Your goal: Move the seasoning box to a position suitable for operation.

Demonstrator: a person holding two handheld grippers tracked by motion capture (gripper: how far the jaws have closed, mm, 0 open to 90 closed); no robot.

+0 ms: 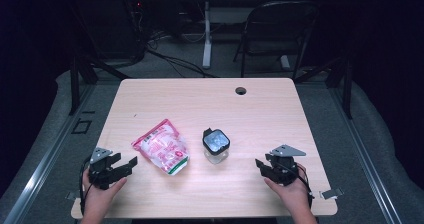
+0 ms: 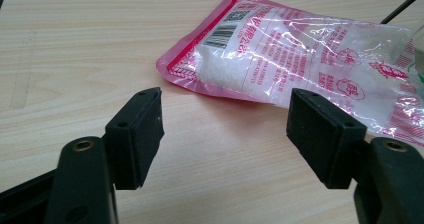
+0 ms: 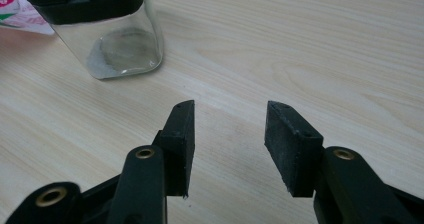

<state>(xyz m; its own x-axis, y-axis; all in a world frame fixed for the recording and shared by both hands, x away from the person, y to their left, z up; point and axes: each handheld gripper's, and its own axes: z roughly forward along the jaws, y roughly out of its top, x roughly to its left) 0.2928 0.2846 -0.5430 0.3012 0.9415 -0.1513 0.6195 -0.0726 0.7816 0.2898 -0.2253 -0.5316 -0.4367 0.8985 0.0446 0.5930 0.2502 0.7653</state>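
Observation:
A pink and clear plastic pouch [image 1: 161,147] of white grains lies flat left of the table's middle; in the left gripper view the pouch [image 2: 295,54] lies just beyond the jaws. A small glass jar [image 1: 216,146] with a black lid stands upright to its right, and the jar [image 3: 100,26] appears at the upper left of the right gripper view. My left gripper [image 1: 126,164] rests near the front left edge, open and empty, pointing at the pouch. My right gripper [image 1: 264,165] sits at the front right, open with nothing between its jaws, a short way from the jar.
The wooden table [image 1: 210,104] has a round cable hole [image 1: 240,90] near its far edge. A black folding chair [image 1: 277,29] and a white desk leg [image 1: 206,34] stand on the floor beyond the table.

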